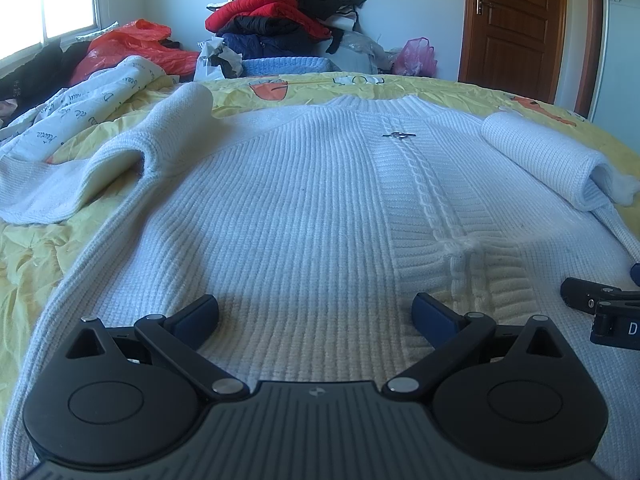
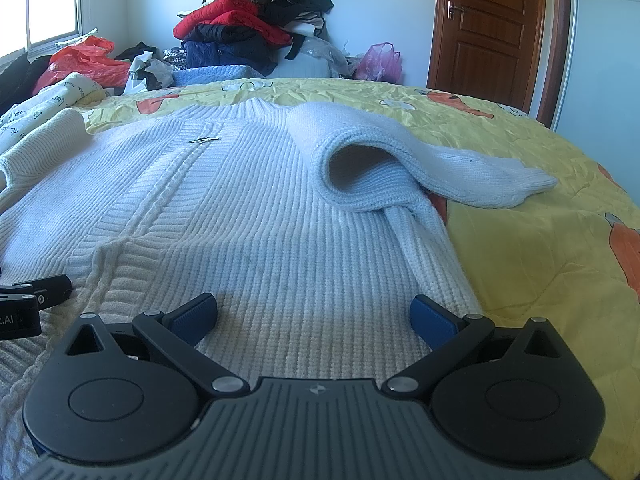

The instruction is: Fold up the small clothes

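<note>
A white ribbed knit cardigan [image 1: 288, 208] lies flat, front up, on the yellow bedspread [image 1: 24, 264]; it also fills the right wrist view [image 2: 256, 216]. A metal clasp [image 1: 398, 135] sits on its cable placket. Its left sleeve [image 1: 120, 152] is folded in a loop at the left. Its right sleeve [image 2: 384, 160] is folded back on itself at the right. My left gripper [image 1: 316, 314] is open and empty over the hem, left of the placket. My right gripper [image 2: 314, 314] is open and empty over the hem near the cardigan's right edge. Part of it shows in the left wrist view [image 1: 600, 304].
A pile of dark and red jackets [image 1: 288, 12] stands at the far wall. A printed white cloth [image 1: 80, 100] and red plastic bags [image 1: 128, 48] lie at the far left. A pink bag [image 1: 416, 56] and a brown door [image 1: 516, 24] are at the back right.
</note>
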The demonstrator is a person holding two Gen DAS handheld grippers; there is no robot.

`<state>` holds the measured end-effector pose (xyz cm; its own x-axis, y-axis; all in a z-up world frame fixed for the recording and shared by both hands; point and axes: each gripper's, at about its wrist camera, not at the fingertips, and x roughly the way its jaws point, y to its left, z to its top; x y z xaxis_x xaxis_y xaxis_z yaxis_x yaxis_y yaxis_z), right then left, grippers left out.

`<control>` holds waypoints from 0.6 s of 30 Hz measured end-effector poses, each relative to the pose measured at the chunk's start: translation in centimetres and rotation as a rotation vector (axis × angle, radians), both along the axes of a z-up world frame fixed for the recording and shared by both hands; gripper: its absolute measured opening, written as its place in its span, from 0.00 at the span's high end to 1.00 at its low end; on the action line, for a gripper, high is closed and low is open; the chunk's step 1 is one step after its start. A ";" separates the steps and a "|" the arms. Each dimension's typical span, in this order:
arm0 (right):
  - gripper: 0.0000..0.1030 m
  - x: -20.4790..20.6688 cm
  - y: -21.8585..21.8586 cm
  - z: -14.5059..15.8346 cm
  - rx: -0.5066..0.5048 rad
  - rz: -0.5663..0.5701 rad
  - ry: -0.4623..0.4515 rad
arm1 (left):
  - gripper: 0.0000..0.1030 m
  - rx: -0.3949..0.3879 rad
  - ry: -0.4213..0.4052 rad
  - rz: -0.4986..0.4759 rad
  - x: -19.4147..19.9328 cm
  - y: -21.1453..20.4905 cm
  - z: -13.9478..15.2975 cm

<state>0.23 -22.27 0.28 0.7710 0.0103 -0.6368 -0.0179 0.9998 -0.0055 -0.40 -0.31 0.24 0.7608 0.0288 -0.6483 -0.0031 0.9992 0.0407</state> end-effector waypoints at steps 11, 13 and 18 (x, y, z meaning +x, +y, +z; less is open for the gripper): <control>0.00 0.0 -1.8 1.7 0.068 0.046 0.005 | 0.00 -0.001 0.000 0.000 -0.1 -0.1 0.0; 0.00 -0.1 -3.8 3.3 0.140 0.052 -0.043 | 0.00 -0.002 0.000 0.000 -0.1 0.0 0.0; 0.00 1.6 -13.1 6.9 0.368 -0.060 -0.222 | 0.00 -0.008 0.001 0.000 0.1 -0.3 -0.3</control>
